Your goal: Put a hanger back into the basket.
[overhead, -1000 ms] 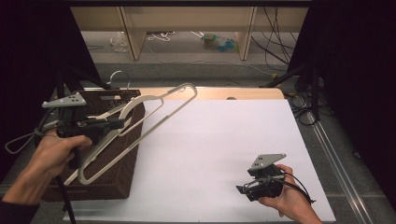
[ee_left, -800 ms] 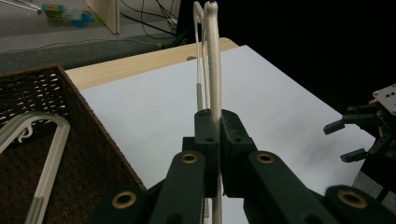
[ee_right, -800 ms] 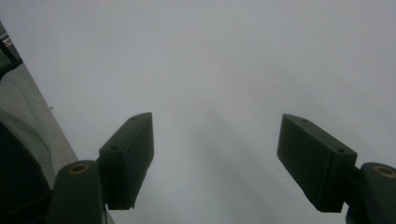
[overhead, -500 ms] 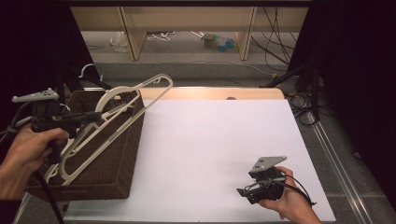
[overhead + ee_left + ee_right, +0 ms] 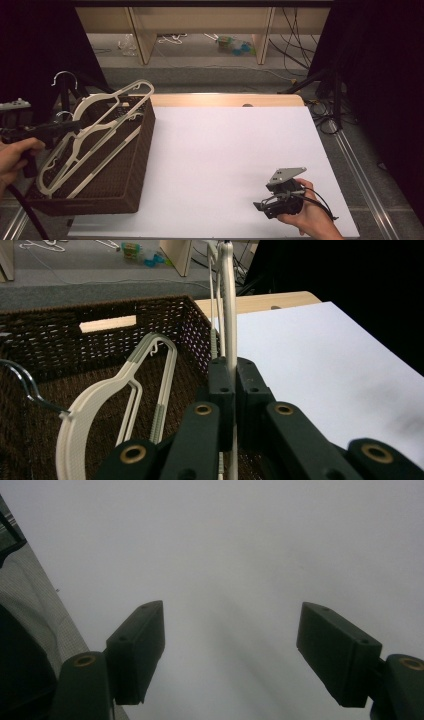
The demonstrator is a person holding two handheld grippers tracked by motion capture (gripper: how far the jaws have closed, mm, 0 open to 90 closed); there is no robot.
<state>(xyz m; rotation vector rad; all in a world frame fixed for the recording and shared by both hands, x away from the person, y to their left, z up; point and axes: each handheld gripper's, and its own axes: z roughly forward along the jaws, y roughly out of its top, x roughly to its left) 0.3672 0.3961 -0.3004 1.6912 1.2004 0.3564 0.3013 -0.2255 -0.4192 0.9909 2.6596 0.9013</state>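
A cream plastic hanger (image 5: pixel 119 96) hangs tilted over a dark wicker basket (image 5: pixel 125 185) at the table's left side. My left gripper (image 5: pixel 75 125) is shut on it; in the left gripper view the jaws of this gripper (image 5: pixel 231 375) pinch the hanger's thin bar (image 5: pixel 229 300), which runs up and away. A second cream hanger (image 5: pixel 145 370) with a metal hook lies inside the basket (image 5: pixel 50 330). My right gripper (image 5: pixel 260 205) rests low at the near right of the white table sheet (image 5: pixel 225 150). It stands open (image 5: pixel 230 635) with nothing between its fingers.
A wooden table edge (image 5: pixel 225 99) shows beyond the white sheet. Farther back stand shelf legs (image 5: pixel 142 35) with cables and small items on the floor. A black stand (image 5: pixel 330 80) and dark curtains flank the right side.
My left gripper has carried the hanger leftward, so it now hangs over the basket's left half. The right gripper has stayed where it was.
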